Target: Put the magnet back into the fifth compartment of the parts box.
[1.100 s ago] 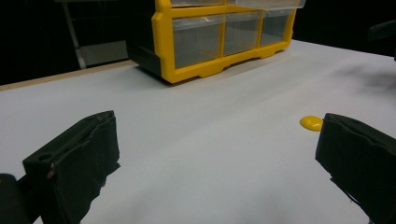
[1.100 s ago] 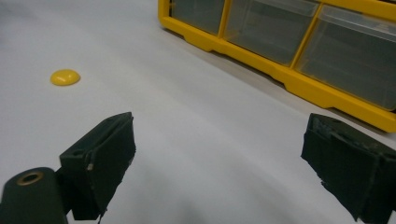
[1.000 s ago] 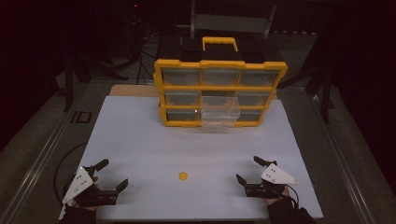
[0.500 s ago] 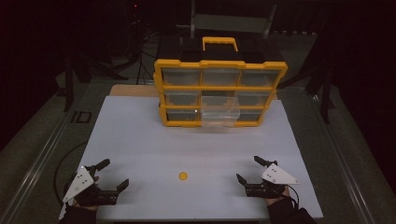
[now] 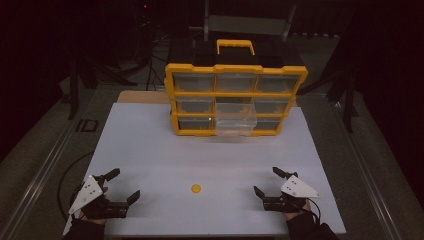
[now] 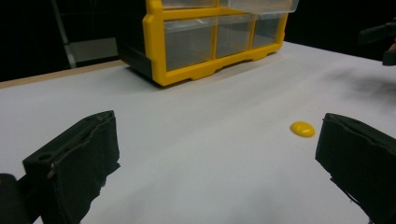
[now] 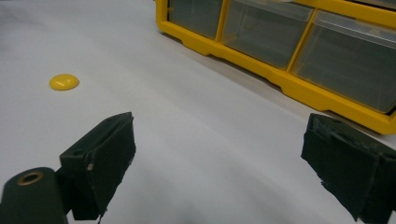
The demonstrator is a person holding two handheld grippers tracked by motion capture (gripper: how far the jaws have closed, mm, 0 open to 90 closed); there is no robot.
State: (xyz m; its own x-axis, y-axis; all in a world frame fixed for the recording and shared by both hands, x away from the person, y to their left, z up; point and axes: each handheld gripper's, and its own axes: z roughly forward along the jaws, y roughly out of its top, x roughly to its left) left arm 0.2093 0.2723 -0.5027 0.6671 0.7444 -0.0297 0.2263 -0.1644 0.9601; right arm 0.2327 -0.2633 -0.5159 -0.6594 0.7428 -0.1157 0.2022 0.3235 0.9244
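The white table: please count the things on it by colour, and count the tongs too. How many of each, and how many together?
Yellow: 2, the drawer box and the small round piece.
Black tongs: 2, the left tongs and the right tongs, both open and holding nothing.
Total: 4, all on or just over the white table.

One yellow disc (image 5: 196, 188), two grippers, left (image 5: 121, 190) and right (image 5: 272, 182), either side of the disc, one yellow organizer (image 5: 235, 98) beyond the disc, nine drawers, one drawer (image 5: 235, 119) pulled out.
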